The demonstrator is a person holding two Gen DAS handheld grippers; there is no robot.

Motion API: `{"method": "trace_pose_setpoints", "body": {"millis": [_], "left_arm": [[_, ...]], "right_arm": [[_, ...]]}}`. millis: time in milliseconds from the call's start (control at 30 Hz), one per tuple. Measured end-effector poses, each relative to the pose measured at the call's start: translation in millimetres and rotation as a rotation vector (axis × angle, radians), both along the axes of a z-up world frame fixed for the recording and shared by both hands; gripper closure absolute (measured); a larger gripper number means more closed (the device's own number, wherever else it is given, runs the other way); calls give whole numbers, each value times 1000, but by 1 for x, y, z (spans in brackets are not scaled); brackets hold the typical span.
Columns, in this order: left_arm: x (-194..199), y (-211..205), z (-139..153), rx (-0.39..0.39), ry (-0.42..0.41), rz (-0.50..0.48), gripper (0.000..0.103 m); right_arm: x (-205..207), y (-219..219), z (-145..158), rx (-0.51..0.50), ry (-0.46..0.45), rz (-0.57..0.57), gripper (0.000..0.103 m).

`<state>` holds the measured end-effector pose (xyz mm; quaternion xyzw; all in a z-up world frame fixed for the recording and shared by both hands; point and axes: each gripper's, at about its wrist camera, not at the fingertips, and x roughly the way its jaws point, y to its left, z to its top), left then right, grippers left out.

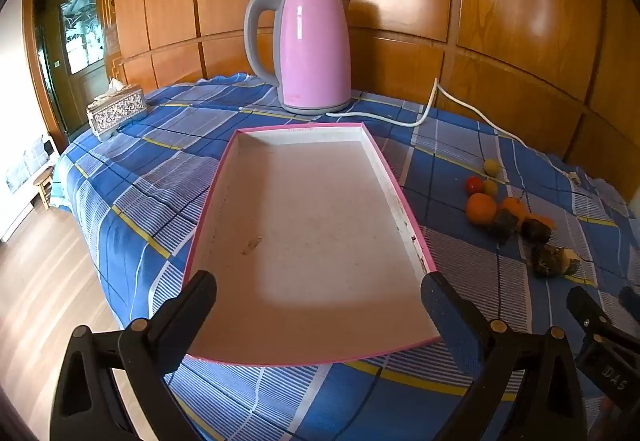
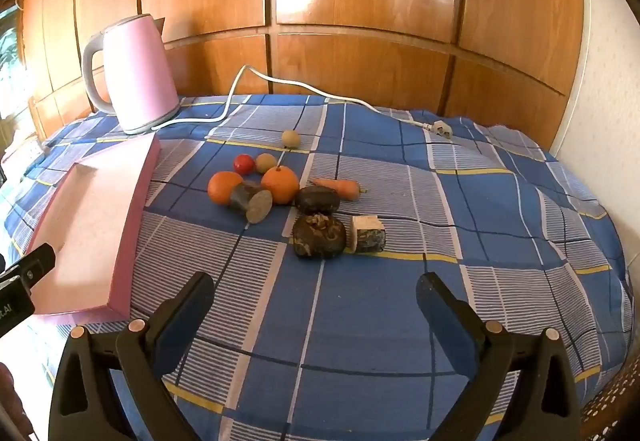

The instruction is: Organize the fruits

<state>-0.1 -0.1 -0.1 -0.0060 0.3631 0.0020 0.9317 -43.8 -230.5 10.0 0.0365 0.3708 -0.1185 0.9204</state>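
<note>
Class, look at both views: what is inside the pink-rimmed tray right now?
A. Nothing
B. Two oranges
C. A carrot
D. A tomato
A: the pink-rimmed tray shows only its bare white floor, while the oranges, carrot and tomato lie on the checked cloth beside it.

On the blue checked cloth-covered tabletop, the shallow pink-rimmed cardboard tray lies left of the scattered fruits; the pink electric kettle stands behind the tray.

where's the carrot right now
In the right wrist view the carrot lies on the blue checked cloth at the right edge of the fruit cluster, just right of an orange and behind a dark lump.
</note>
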Motion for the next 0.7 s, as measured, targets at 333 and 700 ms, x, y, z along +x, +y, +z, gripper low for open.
{"method": "trace_pose_setpoints", "body": {"millis": [333, 700], "left_arm": [[-1, -1, -1, -1, 2, -1, 0], [0, -2, -1, 4, 1, 0, 0]], "right_arm": [[-1, -1, 0, 3, -5, -4, 1], [-2, -4, 1, 6, -7, -7, 1]]}}
